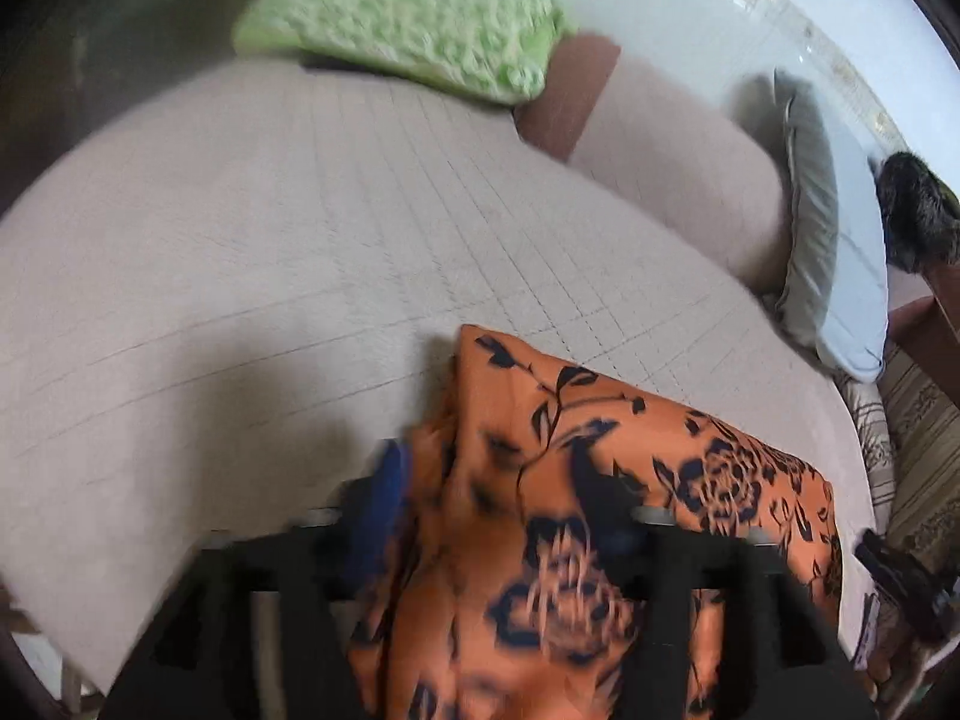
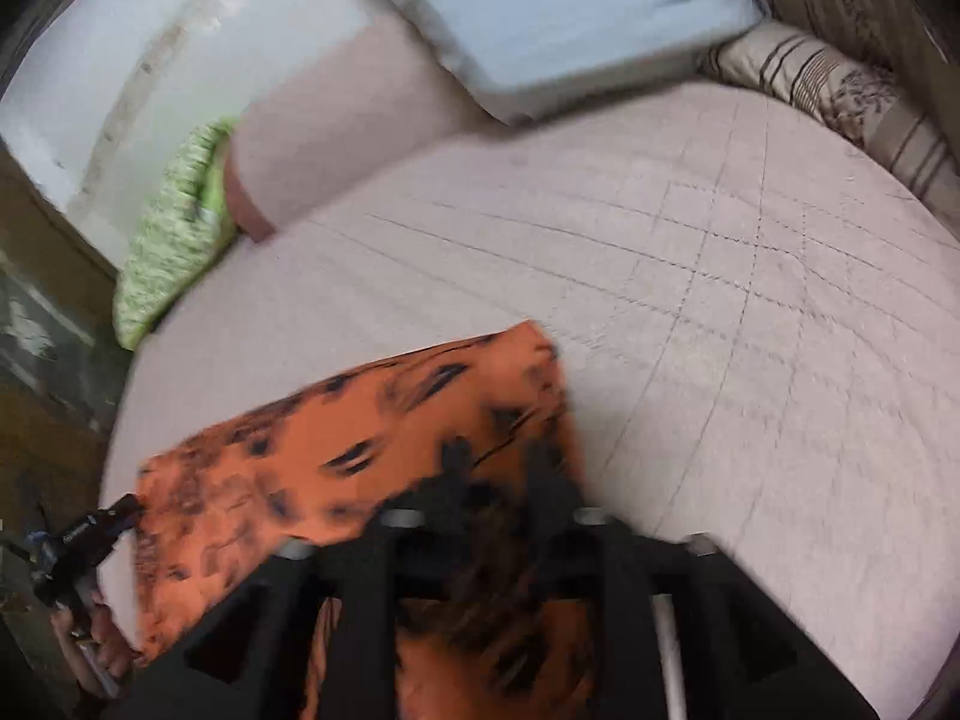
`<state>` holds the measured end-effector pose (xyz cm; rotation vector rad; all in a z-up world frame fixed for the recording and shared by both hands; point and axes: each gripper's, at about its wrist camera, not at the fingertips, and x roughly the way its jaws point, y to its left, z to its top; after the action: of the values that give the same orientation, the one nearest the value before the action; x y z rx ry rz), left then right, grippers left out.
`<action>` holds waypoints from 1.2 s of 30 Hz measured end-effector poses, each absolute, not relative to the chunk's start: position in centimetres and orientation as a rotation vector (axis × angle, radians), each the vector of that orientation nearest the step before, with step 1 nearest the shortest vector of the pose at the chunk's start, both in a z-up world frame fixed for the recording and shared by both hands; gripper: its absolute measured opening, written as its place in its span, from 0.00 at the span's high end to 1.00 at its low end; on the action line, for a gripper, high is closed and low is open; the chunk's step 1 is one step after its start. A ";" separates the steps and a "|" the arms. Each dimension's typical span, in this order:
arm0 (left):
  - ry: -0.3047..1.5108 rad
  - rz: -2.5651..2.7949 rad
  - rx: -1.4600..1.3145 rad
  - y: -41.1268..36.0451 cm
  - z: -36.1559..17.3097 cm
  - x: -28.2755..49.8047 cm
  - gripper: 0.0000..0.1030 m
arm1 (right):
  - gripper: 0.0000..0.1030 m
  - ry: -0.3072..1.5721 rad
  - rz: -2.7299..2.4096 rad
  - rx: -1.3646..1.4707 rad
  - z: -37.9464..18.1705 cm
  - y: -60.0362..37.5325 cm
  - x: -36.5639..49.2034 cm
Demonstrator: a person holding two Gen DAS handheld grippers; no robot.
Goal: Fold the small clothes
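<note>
Nearest, the left gripper stands spread, its fingers either side of the folded orange floral garment with cloth between them, not pinched. The right gripper is also parted over the garment's right edge; blur makes it hard to say, but its fingers seem to rest on the fabric without clamping it. The garment lies at the near edge of the beige quilted bed. Farther back sit a green knitted pillow and a pale blue pillow against the wall.
</note>
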<state>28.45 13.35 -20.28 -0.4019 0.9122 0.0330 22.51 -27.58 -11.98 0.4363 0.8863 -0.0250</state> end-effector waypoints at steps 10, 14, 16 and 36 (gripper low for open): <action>0.907 0.008 -0.629 17.8 -19.8 21.1 0.35 | 0.31 0.882 0.144 0.506 -10.0 -19.1 16.3; 0.955 -0.003 -0.692 19.1 -21.1 20.8 0.35 | 0.31 0.901 0.186 0.453 -9.2 -15.0 16.6; 0.973 0.017 -0.704 19.9 -21.6 20.6 0.36 | 0.31 0.915 0.173 0.387 -8.7 -12.5 17.1; 1.124 -0.098 -0.712 18.2 -25.1 21.7 0.37 | 0.31 1.157 0.420 0.435 -13.6 -2.3 22.2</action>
<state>21.66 18.25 -25.09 -0.7121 1.1235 -0.0978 22.17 -2.31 -13.62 0.4353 1.1574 0.4204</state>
